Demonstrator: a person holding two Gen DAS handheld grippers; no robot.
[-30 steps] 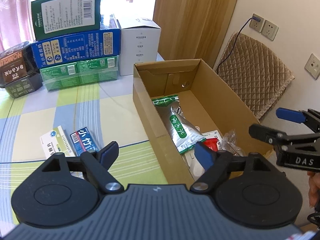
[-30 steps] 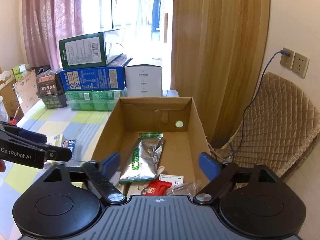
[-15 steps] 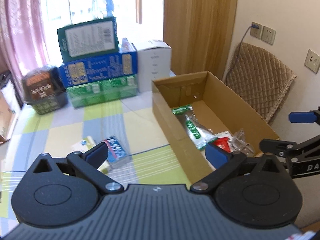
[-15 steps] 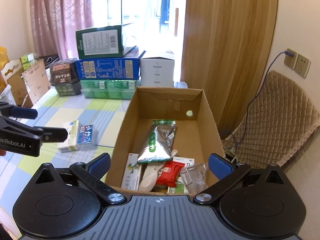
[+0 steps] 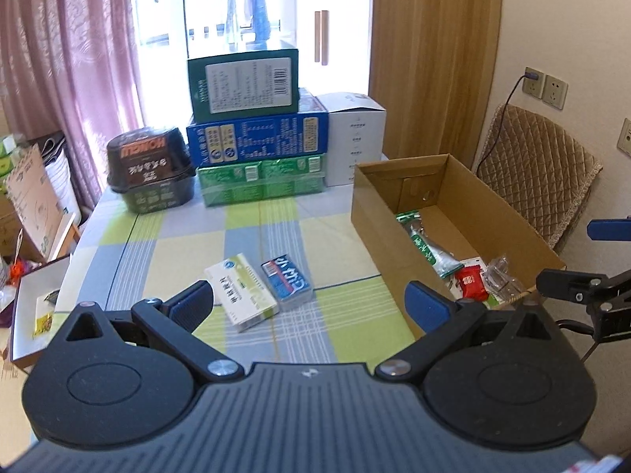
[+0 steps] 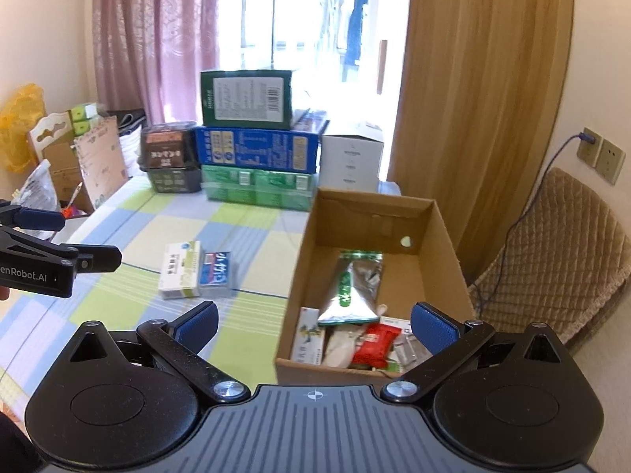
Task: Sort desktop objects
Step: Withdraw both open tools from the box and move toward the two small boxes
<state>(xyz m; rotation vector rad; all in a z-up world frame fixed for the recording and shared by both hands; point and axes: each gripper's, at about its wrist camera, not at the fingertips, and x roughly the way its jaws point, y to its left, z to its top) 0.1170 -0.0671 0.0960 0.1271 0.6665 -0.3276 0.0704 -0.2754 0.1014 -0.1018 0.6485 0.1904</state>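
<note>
Both the left gripper [image 5: 309, 305] and right gripper [image 6: 315, 325] gape empty (jaws fully apart), the cardboard box [image 6: 303, 276] at twelve o'clock of the right, two small boxes [image 5: 260, 289] at twelve o'clock of the left.

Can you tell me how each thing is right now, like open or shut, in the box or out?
left gripper: open, empty
right gripper: open, empty
cardboard box: open on top, partly filled
silver-green pouch: lying inside the box
red packet: inside the box
white-green medicine box: flat on the table, outside the box
blue packet: beside it, on the table
</note>
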